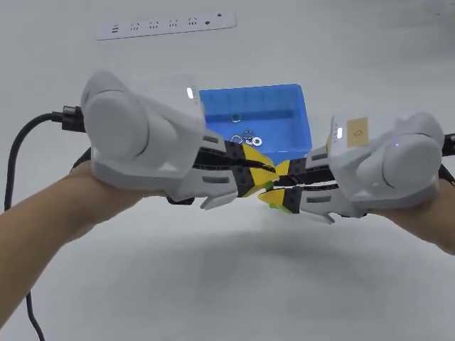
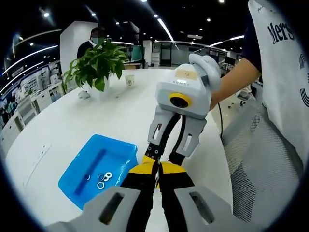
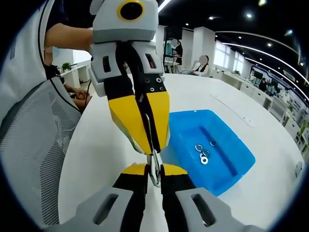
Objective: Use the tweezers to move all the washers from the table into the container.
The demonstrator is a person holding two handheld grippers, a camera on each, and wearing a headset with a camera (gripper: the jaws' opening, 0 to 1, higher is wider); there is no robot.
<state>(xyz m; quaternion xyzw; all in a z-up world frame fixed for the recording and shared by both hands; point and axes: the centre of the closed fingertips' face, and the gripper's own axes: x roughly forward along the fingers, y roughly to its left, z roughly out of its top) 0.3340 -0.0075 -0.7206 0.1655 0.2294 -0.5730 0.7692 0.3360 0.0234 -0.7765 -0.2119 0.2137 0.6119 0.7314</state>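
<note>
Tip to tip on the near side of the blue container [image 1: 301, 119], the left gripper [image 1: 261, 169] and the right gripper [image 1: 276, 193] meet over the white table [image 1: 227, 284] with the tweezers [image 3: 154, 168] caught between them.

A small cluster of washers [image 1: 247, 139] lies on the container's floor, close to its near wall, several of them touching or overlapping. No washer shows on the bare table around the container, though the patch under the two grippers is hidden. On that evidence the moving looks largely or wholly done. What seems to be left is a check of the hidden patch and settling the tool in one gripper.

Seen from the right gripper view, the tweezers are a thin bright sliver. Both pairs of jaws are closed on it, the left gripper's from the far end and the right gripper's from the near end. Its two arms lie pressed close together, with nothing seen pinched between them.

The long axis runs along the line from one gripper to the other, roughly parallel to the container's near wall. The tool points neither into the container nor down at the table. Which end carries the tips cannot be told, as both ends sit inside the jaws.
</note>
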